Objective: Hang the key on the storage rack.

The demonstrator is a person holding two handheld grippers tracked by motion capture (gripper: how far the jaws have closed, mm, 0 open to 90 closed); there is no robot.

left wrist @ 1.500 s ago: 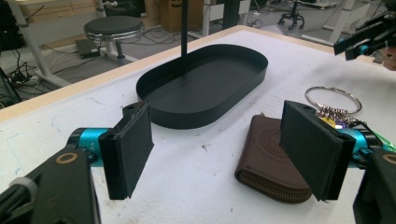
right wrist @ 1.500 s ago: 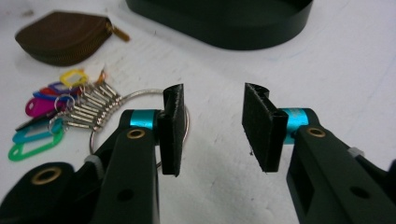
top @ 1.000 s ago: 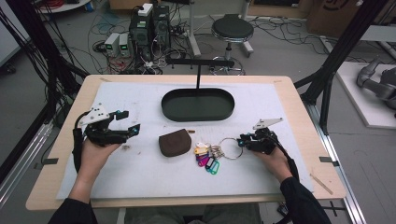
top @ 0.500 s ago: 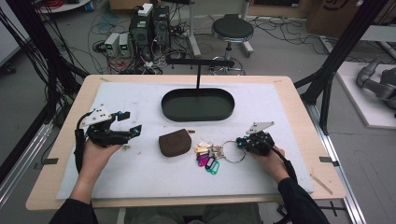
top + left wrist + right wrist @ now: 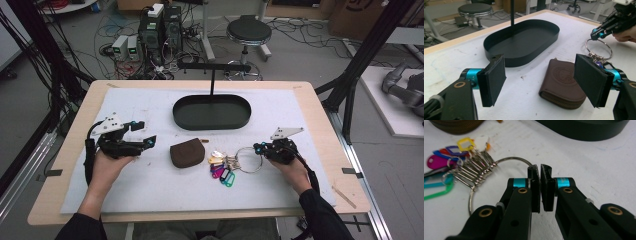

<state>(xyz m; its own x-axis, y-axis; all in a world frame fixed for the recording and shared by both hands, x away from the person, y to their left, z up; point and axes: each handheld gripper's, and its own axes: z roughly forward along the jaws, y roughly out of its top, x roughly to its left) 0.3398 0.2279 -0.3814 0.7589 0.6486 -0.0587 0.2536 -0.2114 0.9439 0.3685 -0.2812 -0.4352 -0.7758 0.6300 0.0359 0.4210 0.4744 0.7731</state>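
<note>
Right gripper (image 5: 540,173) has just clamped onto the key ring (image 5: 499,161), left gripper (image 5: 541,80) hangs wide open by the pouch (image 5: 564,85), nothing's in the tray (image 5: 212,122) yet.

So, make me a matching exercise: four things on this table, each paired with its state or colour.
Things:
1. left gripper
2. right gripper
3. pouch
4. tray

States:
A. black, oval, empty
B. brown, zipped, lying flat
C. jaws wide open above the mat
D. jaws shut on the key ring

Pairs: 1-C, 2-D, 3-B, 4-A
</note>
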